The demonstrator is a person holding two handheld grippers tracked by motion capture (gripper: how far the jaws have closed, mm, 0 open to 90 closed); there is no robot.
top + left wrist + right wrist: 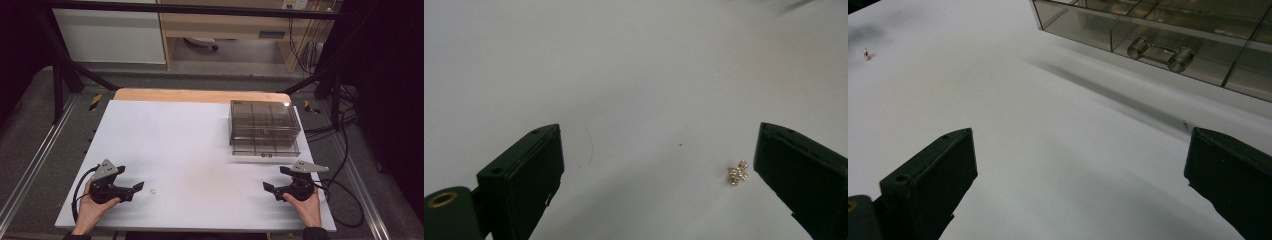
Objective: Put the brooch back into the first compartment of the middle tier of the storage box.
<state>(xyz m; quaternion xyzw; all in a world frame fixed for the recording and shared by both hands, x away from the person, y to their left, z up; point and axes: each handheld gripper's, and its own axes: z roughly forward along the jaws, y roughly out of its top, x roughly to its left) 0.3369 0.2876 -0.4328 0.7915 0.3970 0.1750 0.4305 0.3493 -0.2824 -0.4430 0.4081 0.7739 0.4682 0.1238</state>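
**A:** ok so what's on the table (200, 140) right now? I see a white top, a hand at each near corner.

**B:** yeah, left gripper (134, 190) sits at the near left, jaws spread wide apart, nothing between them. Right gripper (270, 189) mirrors it near right, jaws also wide apart and empty. Both point inward toward each other.

**A:** and that speck by the left one?

**B:** tiny gold sparkly trinket (737, 172), looks like jewellery with little clear stones. It lies flat on the table just in front of the left gripper's tips. In the left gripper view it's just beside the right-hand jaw, not touching. Its long axis runs slanted, lower-left to upper-right there. Too small to tell which end is which.

**A:** the box?

**B:** smoky clear organizer box (264, 127) at the far right, divided into compartments, bottom drawer slid out a bit toward the person. Right gripper view shows its drawer handle (1160, 52).
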